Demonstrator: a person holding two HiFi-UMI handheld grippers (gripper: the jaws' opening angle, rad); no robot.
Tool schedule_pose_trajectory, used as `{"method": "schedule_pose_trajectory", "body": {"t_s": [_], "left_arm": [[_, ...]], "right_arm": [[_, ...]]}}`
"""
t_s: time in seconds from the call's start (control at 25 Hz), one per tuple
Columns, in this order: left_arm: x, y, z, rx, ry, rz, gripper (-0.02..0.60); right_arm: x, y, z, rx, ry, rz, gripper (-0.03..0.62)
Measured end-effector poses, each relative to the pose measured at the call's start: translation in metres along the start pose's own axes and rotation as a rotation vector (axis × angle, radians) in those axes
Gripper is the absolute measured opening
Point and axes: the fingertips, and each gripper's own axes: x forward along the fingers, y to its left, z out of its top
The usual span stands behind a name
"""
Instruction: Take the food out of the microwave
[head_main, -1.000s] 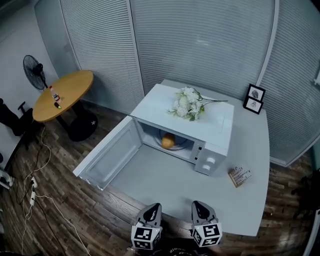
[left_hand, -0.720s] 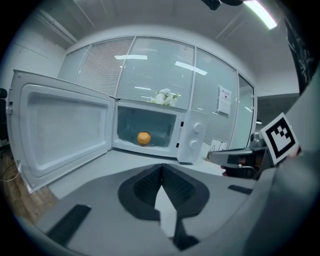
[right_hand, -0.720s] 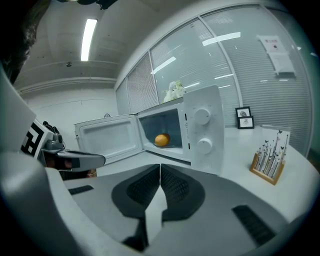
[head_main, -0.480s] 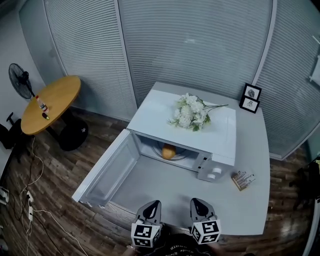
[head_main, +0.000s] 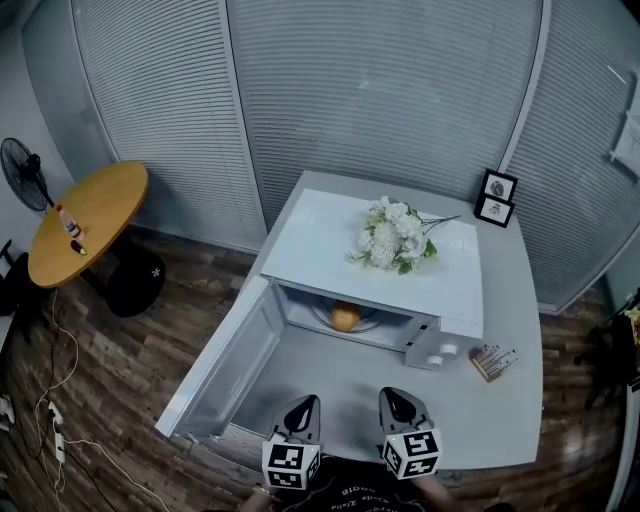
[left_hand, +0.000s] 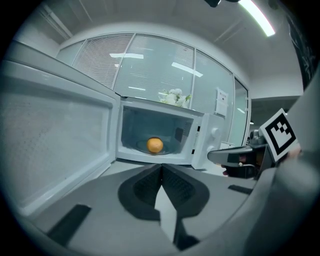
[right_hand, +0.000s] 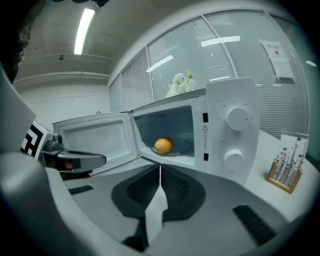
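The orange (head_main: 345, 317) sits on the glass turntable (head_main: 368, 322) inside the microwave (head_main: 320, 240), just above the centre of the head view. The door (head_main: 225, 365) is swung wide toward the lower left. Both tools hang side by side at the bottom edge, well short of the opening. The left gripper (head_main: 306, 405) has its jaws pressed together with nothing between them. The right gripper (head_main: 392, 395) is likewise closed and empty. In each gripper view the fruit shows just above the meeting line of the jaws, so either tool looks lined up for the reach.

The step in hand appears to be the approach. To do it well, spread the chosen jaws before they enter the cavity, since inside there is likely little room to open. Go in low and straight, keeping clear of the door on the left and the control panel with its knobs (right_hand: 235, 117) on the right. Bring the pads to either side of the orange at its widest part and close gently. A round fruit on smooth glass can probably roll toward the back if nudged. Lift it slightly before drawing it out over the grey table (head_main: 500, 410). The flowers (head_main: 395, 235) on top are out of the way.
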Motion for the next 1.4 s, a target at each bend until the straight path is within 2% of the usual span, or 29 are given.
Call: {"method": "schedule_pose_trajectory", "body": {"t_s": [0.36, 0.4, 0.44, 0.48, 0.6, 0.76, 1.04, 1.4], "left_arm": [[0.001, 0.011, -0.003, -0.005, 0.022, -0.016, 0.008], [0.001, 0.011, -0.003, -0.008, 0.024, -0.017, 0.008], [0.000, 0.013, -0.004, -0.012, 0.027, -0.015, 0.008], [0.000, 0.015, -0.005, -0.016, 0.030, -0.011, 0.008], [0.002, 0.021, -0.008, -0.023, 0.036, 0.006, 0.008], [0.001, 0.020, -0.007, -0.029, 0.034, 0.007, 0.008], [-0.003, 0.035, -0.006, -0.036, 0.031, 0.046, 0.008], [-0.005, 0.035, -0.011, -0.030, 0.051, 0.046, 0.008]], "right_arm": [[0.036, 0.007, 0.032, -0.006, -0.011, 0.041, 0.016], [0.040, 0.009, 0.032, -0.005, -0.002, 0.050, 0.056], [0.045, 0.012, 0.033, -0.005, 0.007, 0.059, 0.128], [0.049, 0.015, 0.034, -0.007, 0.012, 0.064, 0.163], [0.060, 0.020, 0.040, -0.024, 0.008, 0.075, 0.186], [0.073, 0.021, 0.046, -0.023, 0.004, 0.072, 0.275], [0.100, 0.016, 0.059, -0.034, -0.014, 0.031, 0.315], [0.138, 0.012, 0.062, -0.034, 0.010, -0.013, 0.357]]}}
